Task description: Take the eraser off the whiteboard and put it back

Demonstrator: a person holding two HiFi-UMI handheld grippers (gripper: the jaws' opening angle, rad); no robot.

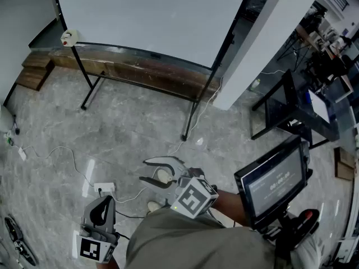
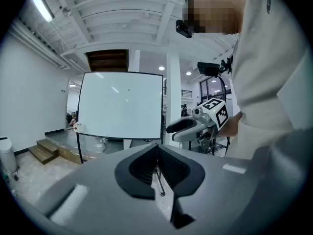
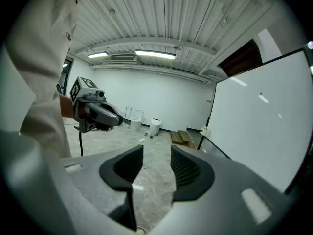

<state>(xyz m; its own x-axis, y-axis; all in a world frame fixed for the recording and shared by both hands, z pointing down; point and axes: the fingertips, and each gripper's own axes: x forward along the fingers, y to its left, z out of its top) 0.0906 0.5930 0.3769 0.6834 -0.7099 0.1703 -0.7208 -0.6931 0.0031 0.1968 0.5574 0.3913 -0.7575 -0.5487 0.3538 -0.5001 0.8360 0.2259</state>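
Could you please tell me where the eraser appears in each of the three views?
Head view: the eraser is upper left, at the whiteboard's lower left corner.
Left gripper view: left of centre, small, at that same corner.
Right gripper view: right of centre, small, at the board's lower left corner.
Shared landmark: the whiteboard.

Whiteboard (image 1: 151,15) is seen smooth, glossy white, w/ thin black metal-looking legs (image 1: 82,66). Floor (image 1: 129,128) is shown as polished grey stone, reflections caught. Steps (image 1: 35,72) are read as matt brown wood. Left gripper (image 2: 157,166) & right gripper (image 3: 156,168): shells are rendered in matt grey plastic, pads (image 3: 188,173) ribbed, black.
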